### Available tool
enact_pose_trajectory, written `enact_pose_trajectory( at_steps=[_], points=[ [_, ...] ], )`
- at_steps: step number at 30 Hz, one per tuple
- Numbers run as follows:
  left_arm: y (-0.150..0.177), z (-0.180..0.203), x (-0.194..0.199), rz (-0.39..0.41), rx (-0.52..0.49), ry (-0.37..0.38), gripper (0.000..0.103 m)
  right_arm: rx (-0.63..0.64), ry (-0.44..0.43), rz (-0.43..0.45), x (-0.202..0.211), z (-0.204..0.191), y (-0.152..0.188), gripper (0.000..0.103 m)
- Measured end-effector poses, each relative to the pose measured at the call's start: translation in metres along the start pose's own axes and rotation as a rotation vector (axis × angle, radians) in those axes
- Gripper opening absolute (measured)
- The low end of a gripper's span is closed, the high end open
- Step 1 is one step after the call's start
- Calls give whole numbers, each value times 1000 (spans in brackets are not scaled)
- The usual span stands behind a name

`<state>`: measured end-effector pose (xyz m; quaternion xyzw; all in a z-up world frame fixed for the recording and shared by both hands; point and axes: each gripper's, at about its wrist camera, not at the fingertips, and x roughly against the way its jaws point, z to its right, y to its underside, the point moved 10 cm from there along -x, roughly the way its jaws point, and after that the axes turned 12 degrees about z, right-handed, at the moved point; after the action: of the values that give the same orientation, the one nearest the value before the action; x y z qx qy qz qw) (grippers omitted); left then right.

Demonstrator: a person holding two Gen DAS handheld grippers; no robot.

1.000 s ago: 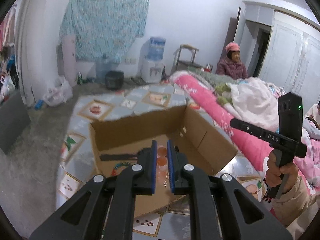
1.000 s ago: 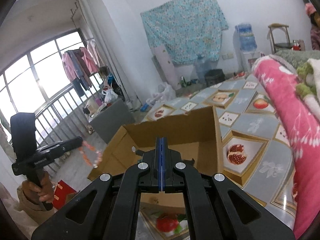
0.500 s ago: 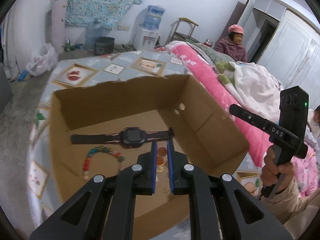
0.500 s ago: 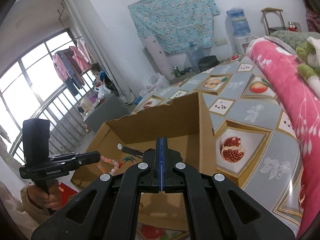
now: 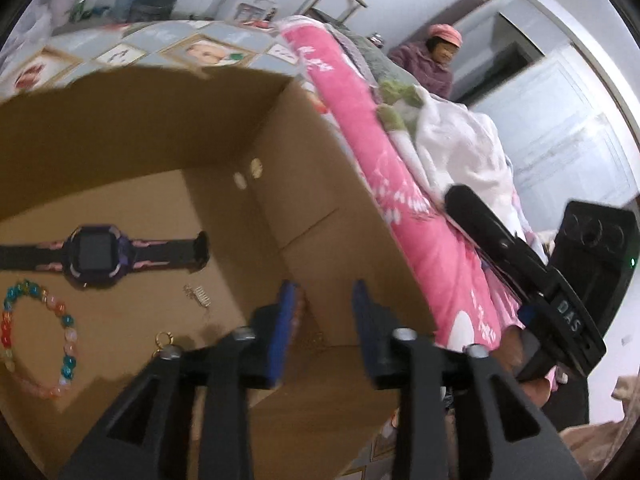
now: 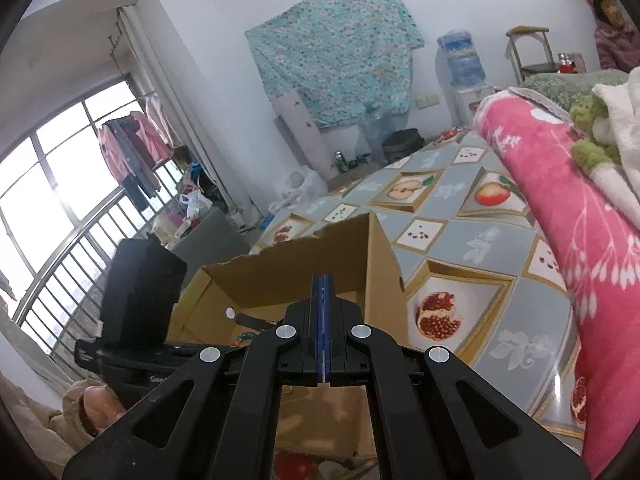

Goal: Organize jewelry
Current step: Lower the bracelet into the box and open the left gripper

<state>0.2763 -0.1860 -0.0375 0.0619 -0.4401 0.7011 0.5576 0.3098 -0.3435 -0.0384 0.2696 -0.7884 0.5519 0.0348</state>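
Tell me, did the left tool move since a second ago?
Yes. The left tool dipped down into the brown cardboard box, nearer the purple watch, and its jaws are opening.

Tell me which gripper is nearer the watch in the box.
Left. The left gripper is over the cardboard box, jaws opening, the watch just ahead on the box floor. The right gripper is shut, outside the box's near wall.

The tabletop (image 6: 480, 240) wears a grey cloth printed with fruit pictures. An open cardboard box (image 6: 384, 272) stands on it. A pink blanket (image 6: 560, 200) lies along its edge.
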Motion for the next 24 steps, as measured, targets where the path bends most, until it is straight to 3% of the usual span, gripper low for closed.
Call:
enact_pose_trajectory(
  at_steps=[5,9,12,18,21,24],
  points=[
    [-8,-13,34,101,6,-37,35,6,-1,4,3,-3,-3,0],
    [-17,-23,85,223,-30,-96,36,26,-22,-9,2,-16,-4,0],
    [-23,-25,127,328,-84,-155,43,41,-62,-50,-6,-31,-1,0],
    [-29,-44,205,494,-143,-302,63,37,-153,-311,-53,-66,39,0],
    [-23,-61,226,521,-138,-368,69,10,-171,-444,-81,-78,63,0],
    [-14,-78,236,520,-107,-404,70,7,-188,-498,-95,-92,75,0]
  ],
)
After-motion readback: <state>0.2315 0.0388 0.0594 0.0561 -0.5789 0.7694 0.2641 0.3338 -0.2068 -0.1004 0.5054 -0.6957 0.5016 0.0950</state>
